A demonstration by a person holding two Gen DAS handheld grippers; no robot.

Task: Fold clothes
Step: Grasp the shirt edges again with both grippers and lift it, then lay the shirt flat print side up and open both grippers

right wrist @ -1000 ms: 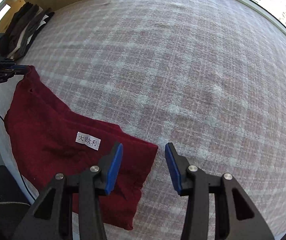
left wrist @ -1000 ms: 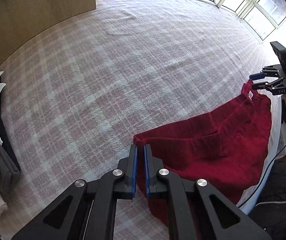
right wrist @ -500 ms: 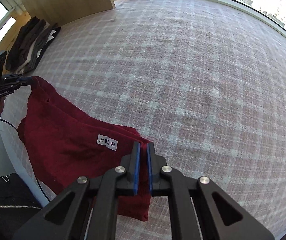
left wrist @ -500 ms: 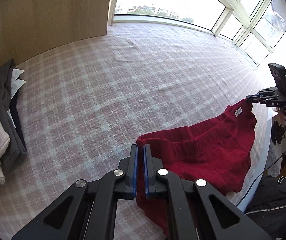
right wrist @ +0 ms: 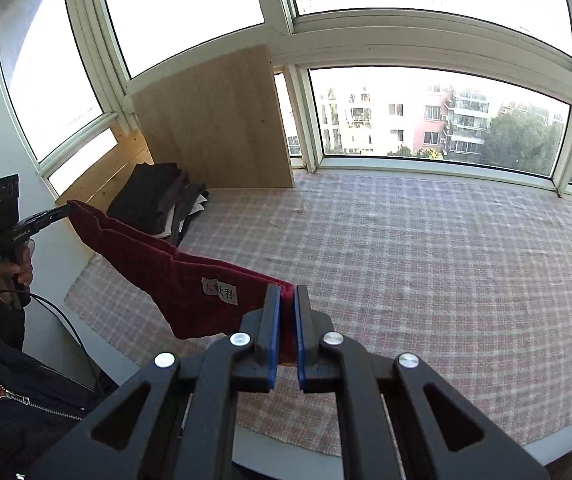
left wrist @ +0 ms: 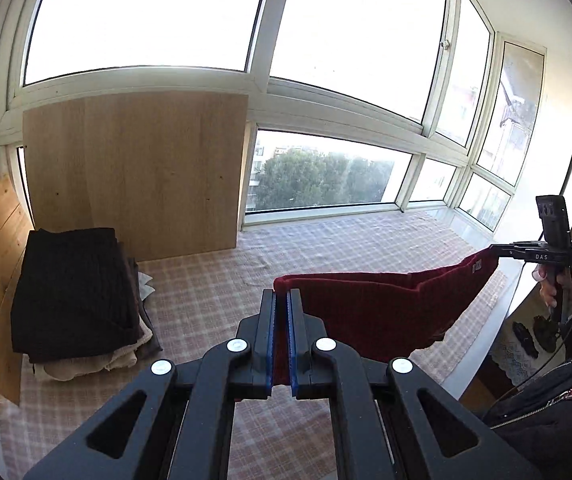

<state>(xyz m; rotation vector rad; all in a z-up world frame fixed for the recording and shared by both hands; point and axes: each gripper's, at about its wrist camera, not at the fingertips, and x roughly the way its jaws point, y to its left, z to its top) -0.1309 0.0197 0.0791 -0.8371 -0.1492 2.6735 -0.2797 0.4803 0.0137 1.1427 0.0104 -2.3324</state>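
A dark red garment hangs stretched in the air between both grippers, above the plaid-covered surface. My left gripper is shut on one top corner of it. My right gripper is shut on the other top corner, close to a white label with printed characters. The garment sags between the two corners. Each gripper shows in the other's view: the right gripper at far right, the left gripper at far left.
A stack of folded dark and pale clothes lies at the left of the surface, also in the right wrist view. A wooden board leans against the windows behind it. The plaid surface stretches right to the window sills.
The right gripper closed on the garment's corner. Both grippers then rose and tilted up, lifting the red garment off the surface until it hangs stretched between them.
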